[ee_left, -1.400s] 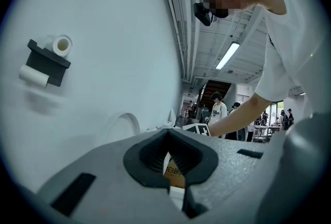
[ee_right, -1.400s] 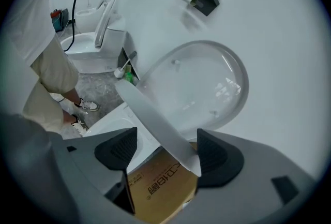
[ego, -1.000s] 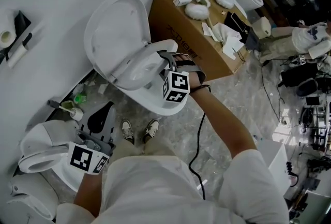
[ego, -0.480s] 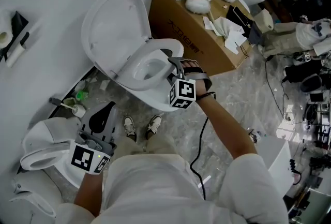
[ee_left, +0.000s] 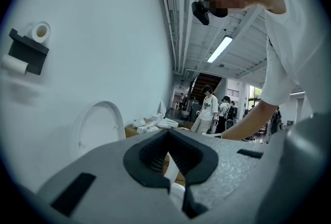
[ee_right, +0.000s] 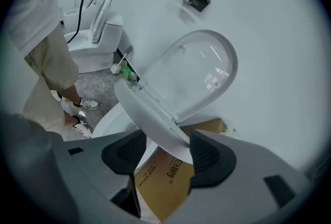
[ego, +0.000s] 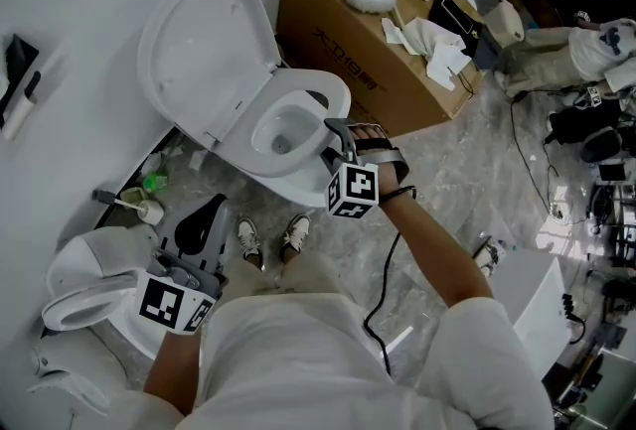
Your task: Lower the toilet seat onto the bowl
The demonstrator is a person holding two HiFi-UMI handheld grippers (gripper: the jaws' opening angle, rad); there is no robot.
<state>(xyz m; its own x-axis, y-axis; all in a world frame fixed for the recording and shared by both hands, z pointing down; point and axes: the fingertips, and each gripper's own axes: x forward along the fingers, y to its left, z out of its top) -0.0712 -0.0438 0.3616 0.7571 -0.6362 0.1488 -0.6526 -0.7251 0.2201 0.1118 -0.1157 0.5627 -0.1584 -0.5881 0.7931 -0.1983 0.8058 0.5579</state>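
Observation:
A white toilet stands against the wall, its lid (ego: 204,51) upright. The toilet seat (ego: 320,88) lies low over the bowl (ego: 298,192); I cannot tell whether they touch. My right gripper (ego: 332,130) is at the seat's front rim. In the right gripper view the seat (ee_right: 150,114) slants down from its hinge into my right gripper (ee_right: 168,148), whose pads press on both faces of its edge; the lid (ee_right: 204,70) rises behind. My left gripper (ego: 204,215) hangs at the lower left, away from this toilet, shut with nothing in it (ee_left: 168,132).
A cardboard box (ego: 368,31) topped with white items stands right of the toilet. A second toilet (ego: 79,289) sits at the lower left under my left gripper, a toilet brush (ego: 129,205) beside it. A black cable (ego: 383,289) trails over the floor.
The seat has swung down from half raised to low over the bowl, my right gripper moving down and toward me with it. The left gripper has stayed put.

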